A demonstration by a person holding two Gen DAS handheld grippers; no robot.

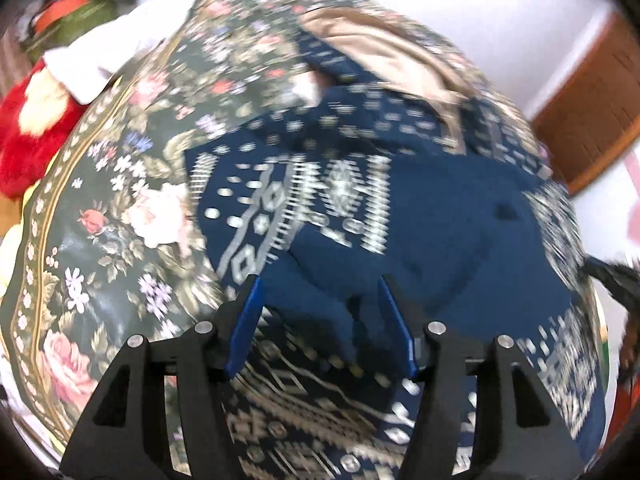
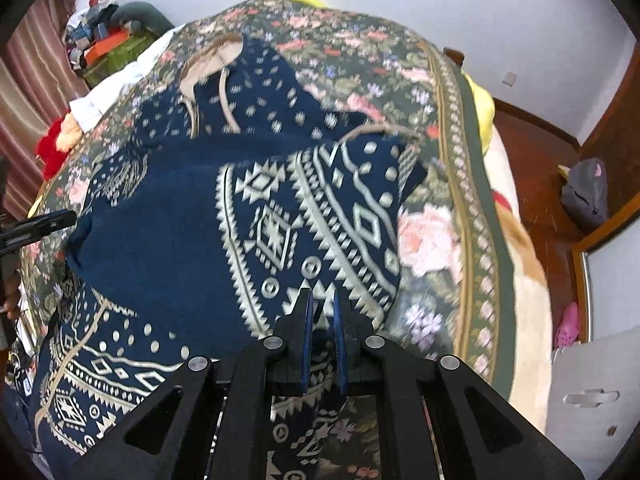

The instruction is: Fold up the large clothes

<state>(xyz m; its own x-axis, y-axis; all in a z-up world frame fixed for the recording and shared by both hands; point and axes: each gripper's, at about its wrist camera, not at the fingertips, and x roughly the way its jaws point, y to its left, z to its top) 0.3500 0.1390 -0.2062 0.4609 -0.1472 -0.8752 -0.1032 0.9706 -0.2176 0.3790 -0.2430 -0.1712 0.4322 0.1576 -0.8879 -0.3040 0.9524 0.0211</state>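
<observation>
Fabric is filling both views: a navy patterned hooded garment is lying spread over the floral bedspread, centre frame, its tan-lined hood pointing toward the upper left. At the bottom of the right wrist view, the right gripper is pinching nearly closed on a fold of the patterned cloth, seemingly so a flap can be carried across. In the left wrist view, the left gripper is spreading its blue fingers wide at lower centre, with navy cloth bunching between them; whether it is gripping anything I cannot tell, likely it is just lining up on an edge. Red plush is sitting at far left, off the fold zone.
</observation>
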